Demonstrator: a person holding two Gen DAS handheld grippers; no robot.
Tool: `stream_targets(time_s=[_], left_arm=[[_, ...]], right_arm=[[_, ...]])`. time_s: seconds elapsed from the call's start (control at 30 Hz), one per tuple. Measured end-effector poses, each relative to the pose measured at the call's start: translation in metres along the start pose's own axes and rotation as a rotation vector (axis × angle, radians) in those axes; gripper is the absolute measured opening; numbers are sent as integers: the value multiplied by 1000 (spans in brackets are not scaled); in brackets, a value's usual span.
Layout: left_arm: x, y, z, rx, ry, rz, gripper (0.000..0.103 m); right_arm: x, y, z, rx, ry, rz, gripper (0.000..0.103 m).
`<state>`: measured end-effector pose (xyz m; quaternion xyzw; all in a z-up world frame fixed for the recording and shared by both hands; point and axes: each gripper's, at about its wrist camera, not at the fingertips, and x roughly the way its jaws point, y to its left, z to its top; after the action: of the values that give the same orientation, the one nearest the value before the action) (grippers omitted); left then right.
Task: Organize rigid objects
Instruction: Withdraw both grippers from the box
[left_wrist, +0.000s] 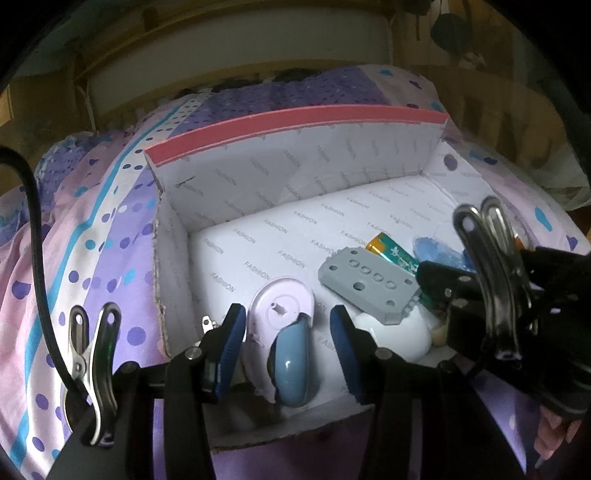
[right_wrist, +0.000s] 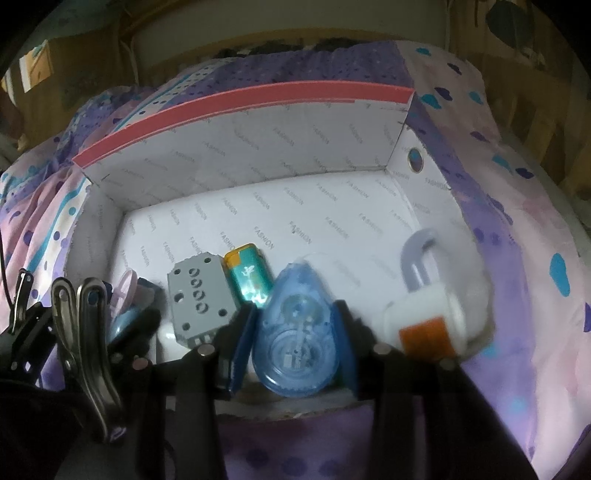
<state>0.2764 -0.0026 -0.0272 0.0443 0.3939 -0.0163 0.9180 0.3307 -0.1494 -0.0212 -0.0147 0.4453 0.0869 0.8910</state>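
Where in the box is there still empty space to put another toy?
The box floor is bare along the back wall and in the far left corner. The near edge is crowded: grey plate, lighter, blue tape dispenser, white padlock, pink piece.

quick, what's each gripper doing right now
left gripper: open, jaws either side of the lilac-and-blue tape dispenser, not touching it.
right gripper: around the clear blue tape dispenser; grip cannot be told.

In the box (right_wrist: 240, 155), the plate (right_wrist: 197, 304) lies left of the lighter (right_wrist: 249, 275), the tape dispenser (right_wrist: 295, 332) in front.
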Motion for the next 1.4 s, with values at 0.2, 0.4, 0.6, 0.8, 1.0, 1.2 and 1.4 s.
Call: stream_targets(time_s=[0.2, 0.4, 0.6, 0.8, 1.0, 1.2, 1.4], left_arm=[[-9, 0, 1, -5, -23, -2, 55], [-18, 3, 2, -12, -55, -17, 97], [-20, 0, 0, 11, -65, 17, 97], [-19, -1, 0, 18, -72, 20, 97], [-18, -2, -1, 15, -80, 18, 97], [-24, -2, -3, 9, -89, 12, 97], [-37, 4, -11, -34, -89, -3, 97]], right_arm=[[-9, -1, 3, -15, -36, -39, 54], [-11, -4, 6, 2, -48, -48, 54], [-12, -2, 6, -2, -50, -35, 62], [-11, -1, 5, -4, -50, -40, 62], [-11, -1, 6, -6, -50, -46, 63], [-17, -3, 2, -3, -56, -59, 64], [-26, -5, -3, 18, -50, -41, 70]])
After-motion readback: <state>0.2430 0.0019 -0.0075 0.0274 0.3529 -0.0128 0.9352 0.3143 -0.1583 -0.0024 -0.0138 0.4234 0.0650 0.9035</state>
